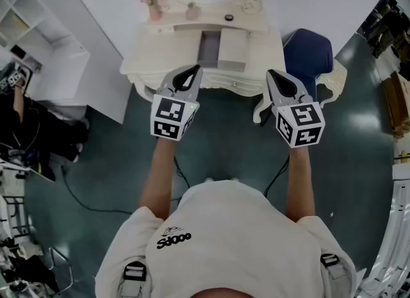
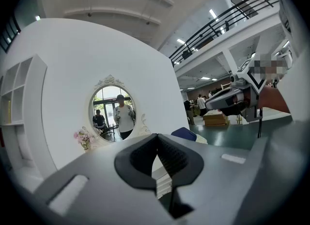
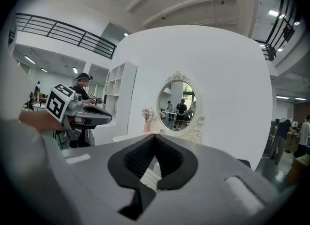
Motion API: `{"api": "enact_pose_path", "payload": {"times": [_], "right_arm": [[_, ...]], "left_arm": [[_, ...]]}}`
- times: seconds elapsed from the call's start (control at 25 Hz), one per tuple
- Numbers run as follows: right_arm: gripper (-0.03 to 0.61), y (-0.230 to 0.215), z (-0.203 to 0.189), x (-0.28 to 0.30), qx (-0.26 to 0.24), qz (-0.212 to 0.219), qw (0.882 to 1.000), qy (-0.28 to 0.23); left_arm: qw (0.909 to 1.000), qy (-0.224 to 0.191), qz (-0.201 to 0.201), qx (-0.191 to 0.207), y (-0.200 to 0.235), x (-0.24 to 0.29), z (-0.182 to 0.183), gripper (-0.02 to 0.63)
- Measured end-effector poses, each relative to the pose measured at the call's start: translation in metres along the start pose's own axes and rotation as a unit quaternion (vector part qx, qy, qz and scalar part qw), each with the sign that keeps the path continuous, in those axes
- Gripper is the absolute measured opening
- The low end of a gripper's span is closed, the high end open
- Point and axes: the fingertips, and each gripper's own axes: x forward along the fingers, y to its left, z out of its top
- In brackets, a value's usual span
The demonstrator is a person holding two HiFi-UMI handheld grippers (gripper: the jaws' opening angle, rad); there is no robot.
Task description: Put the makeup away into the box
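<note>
The person stood facing a white dressing table (image 1: 144,66). The left gripper (image 1: 192,71) and the right gripper (image 1: 273,74) were held near its front edge, each with its jaws closed together on nothing. A box (image 1: 232,50) sat at centre on the tabletop. Behind it, below the oval mirror (image 3: 177,104), stood a small bottle (image 1: 192,12) and a dark round item (image 1: 229,17), with a pink flower vase (image 1: 154,12) further left. A blue chair (image 1: 307,53) stood beside the table, just beyond the right gripper.

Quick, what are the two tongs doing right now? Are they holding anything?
Left tongs: closed, holding nothing.
Right tongs: closed, holding nothing.
</note>
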Motion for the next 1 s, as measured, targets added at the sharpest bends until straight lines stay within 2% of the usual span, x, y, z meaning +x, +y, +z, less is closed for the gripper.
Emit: {"api": "enact_pose_path", "payload": {"times": [0.32,0.56,0.72,0.88,1.0], "right_arm": [[0.002,0.009,0.006,0.013,-0.009,-0.015,1.000,-0.007],[0.002,0.016,0.001,0.021,-0.004,-0.038,0.999,-0.004],[0.002,0.016,-0.002,0.035,-0.009,-0.037,0.999,0.006],[0.002,0.005,0.000,0.057,-0.012,-0.035,0.999,-0.003],[0.002,-0.013,-0.005,0.079,0.006,-0.027,1.000,-0.008]], "left_arm": [[0.9999,-0.001,-0.013,0.001,0.021,0.002,-0.007,0.017],[0.9993,-0.002,-0.038,0.002,0.029,0.005,-0.018,0.017],[0.9987,-0.006,-0.051,0.000,0.032,0.011,-0.022,0.017],[0.9982,-0.008,-0.059,0.012,0.039,0.030,-0.024,0.017],[0.9981,0.002,-0.062,0.007,0.044,0.054,-0.030,0.017]]}}
